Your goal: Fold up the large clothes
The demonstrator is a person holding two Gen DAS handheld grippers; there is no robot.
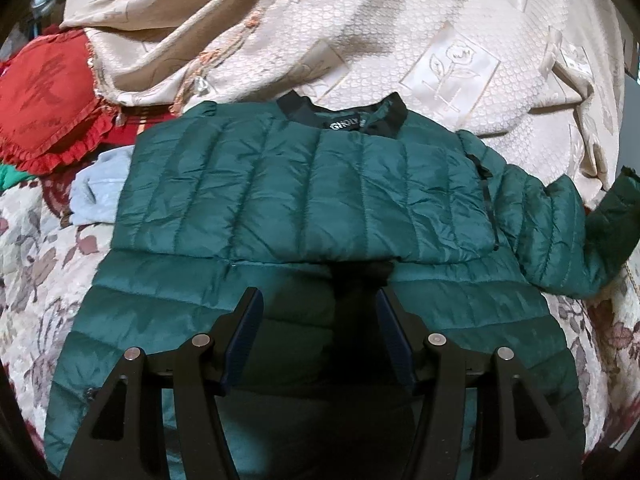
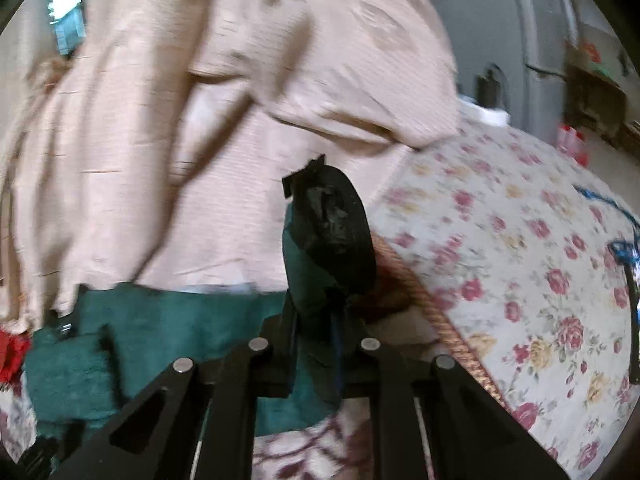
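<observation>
left wrist: the green jacket point(image 1: 304, 184) lies spread under and ahead of the left claw point(image 1: 320, 300), beige cloth point(image 1: 360, 32) beyond, red cushion point(image 1: 44, 100) far left; jaws apart, empty, angled down.
right wrist: the right claw point(image 2: 316, 312) is clamped on the jacket's sleeve point(image 2: 320, 248), floral cover point(image 2: 520, 260) to its right.

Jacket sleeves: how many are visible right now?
1. The green jacket has one sleeve showing, stretched out to its right side, with the cuff pinched in the right gripper. The other sleeve may be folded under.
</observation>
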